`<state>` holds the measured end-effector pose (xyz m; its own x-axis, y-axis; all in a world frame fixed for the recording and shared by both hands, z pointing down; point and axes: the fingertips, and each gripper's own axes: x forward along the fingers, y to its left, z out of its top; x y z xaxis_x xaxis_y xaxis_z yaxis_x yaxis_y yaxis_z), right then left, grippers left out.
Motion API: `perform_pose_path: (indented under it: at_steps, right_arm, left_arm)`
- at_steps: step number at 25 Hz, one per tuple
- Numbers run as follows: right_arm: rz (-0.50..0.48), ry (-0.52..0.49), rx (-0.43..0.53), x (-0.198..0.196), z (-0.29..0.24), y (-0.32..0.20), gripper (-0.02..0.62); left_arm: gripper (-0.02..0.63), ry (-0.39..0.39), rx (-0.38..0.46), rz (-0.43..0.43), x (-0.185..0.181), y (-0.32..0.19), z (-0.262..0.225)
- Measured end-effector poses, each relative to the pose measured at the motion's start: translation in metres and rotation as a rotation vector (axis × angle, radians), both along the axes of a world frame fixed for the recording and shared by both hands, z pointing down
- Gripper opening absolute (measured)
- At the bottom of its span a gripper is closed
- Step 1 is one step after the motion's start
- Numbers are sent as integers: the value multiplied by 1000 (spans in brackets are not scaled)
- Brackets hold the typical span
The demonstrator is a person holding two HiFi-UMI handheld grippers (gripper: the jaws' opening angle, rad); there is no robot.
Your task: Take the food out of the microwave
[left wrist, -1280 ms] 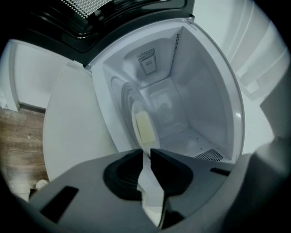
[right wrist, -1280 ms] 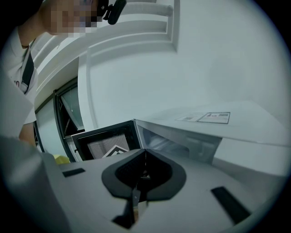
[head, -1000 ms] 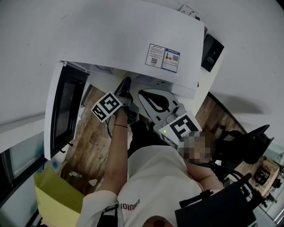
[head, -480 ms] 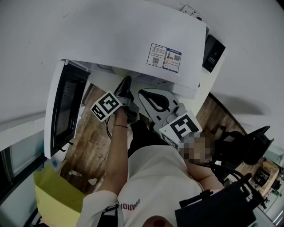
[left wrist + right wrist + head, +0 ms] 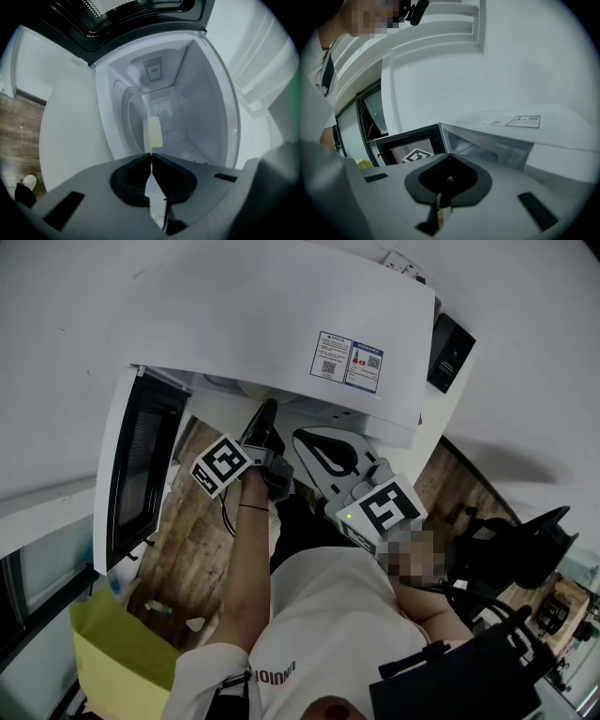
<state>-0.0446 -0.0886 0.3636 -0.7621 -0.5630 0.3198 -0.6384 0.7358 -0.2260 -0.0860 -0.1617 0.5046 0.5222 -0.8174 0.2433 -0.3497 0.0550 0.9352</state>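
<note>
- Two claws are mine, one in each hand; both are in front of the white microwave [image 5: 281,324], whose door [image 5: 136,474] stands swung wide open at the left in the head view
- my left claw [image 5: 151,157] reaches into the mouth of the cavity; its jaws have just been closing and now stand all but together, with only a thin slit between them
- the food [image 5: 154,132], a small pale cream piece, is inside the microwave, by the round turntable [image 5: 129,122]; its near end meets my left jaw tips, and as far as I can see they are clenched on that thin edge
- my right claw [image 5: 449,159] hangs outside the oven, to the right of the left one in the head view; its jaws are clenched together at the tips with nothing between them
- from the right gripper view the door's mesh window shows a square marker pattern
- two printed labels [image 5: 345,363] sit on the microwave's top; a wooden floor [image 5: 187,549] lies below the open door
</note>
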Motion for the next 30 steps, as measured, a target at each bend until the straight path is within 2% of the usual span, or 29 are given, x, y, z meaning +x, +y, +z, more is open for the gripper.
perform_pose_path:
  at_steps: [17, 24, 27, 30]
  right_arm:
    - [-4, 2, -5, -3, 2, 0, 21]
    - [-13, 6, -4, -6, 2, 1, 21]
    - [-13, 6, -10, -8, 4, 2, 21]
    - [-19, 7, -11, -10, 4, 3, 21]
  left_arm:
    - [21, 92, 32, -26, -4, 3, -6]
    - [21, 157, 32, -41, -6, 10, -8]
    - [21, 127, 8, -44, -11, 15, -2]
    - [21, 130, -2, -48, -13, 18, 3]
